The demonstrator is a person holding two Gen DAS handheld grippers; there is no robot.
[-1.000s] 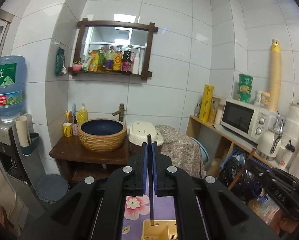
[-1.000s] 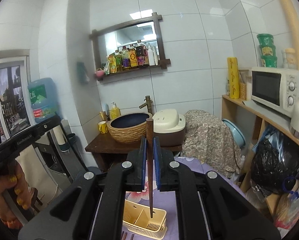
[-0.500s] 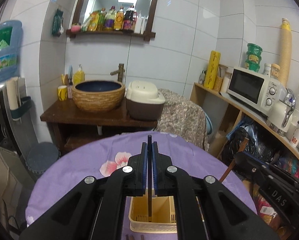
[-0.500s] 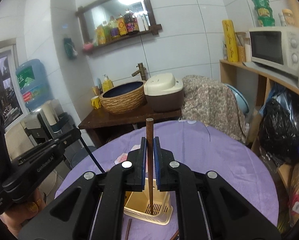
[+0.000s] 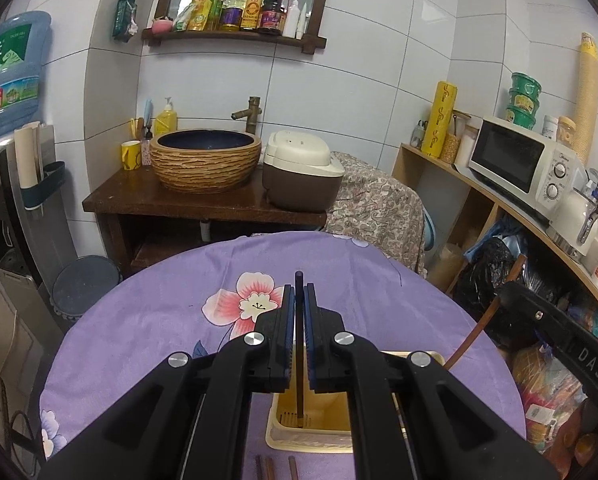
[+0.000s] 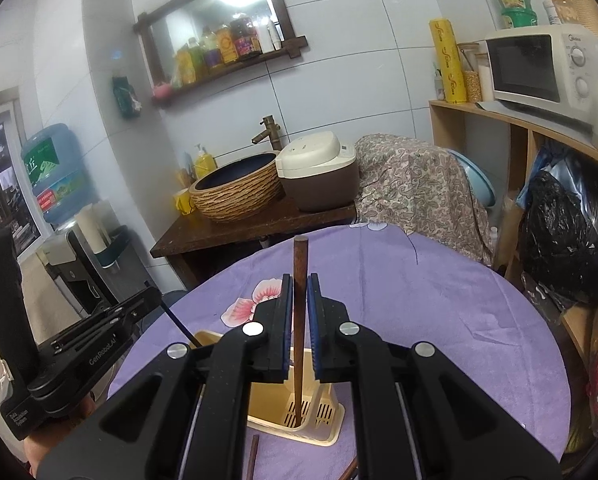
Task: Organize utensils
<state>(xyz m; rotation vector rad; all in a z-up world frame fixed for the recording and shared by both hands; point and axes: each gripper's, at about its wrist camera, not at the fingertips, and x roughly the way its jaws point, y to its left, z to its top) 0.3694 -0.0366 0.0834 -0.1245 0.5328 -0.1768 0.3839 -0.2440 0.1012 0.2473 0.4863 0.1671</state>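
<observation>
Each chopstick is light, stiff, thin and likely slippery, so it wants a firm pinch across the upper shaft. The left gripper [image 5: 299,304] is clamped on a black chopstick [image 5: 299,364] and the right gripper [image 6: 299,300] on a brown chopstick [image 6: 299,320], one apiece. Both tips dip into the single yellow utensil caddy [image 6: 323,424] near the table's front edge. At least three loose chopsticks [image 5: 268,468] lie on the purple tablecloth [image 5: 147,320] just in front of the caddy.

Holder [image 5: 309,438] partly behind tongs, loose chopsticks [image 5: 270,469] cut off below
</observation>
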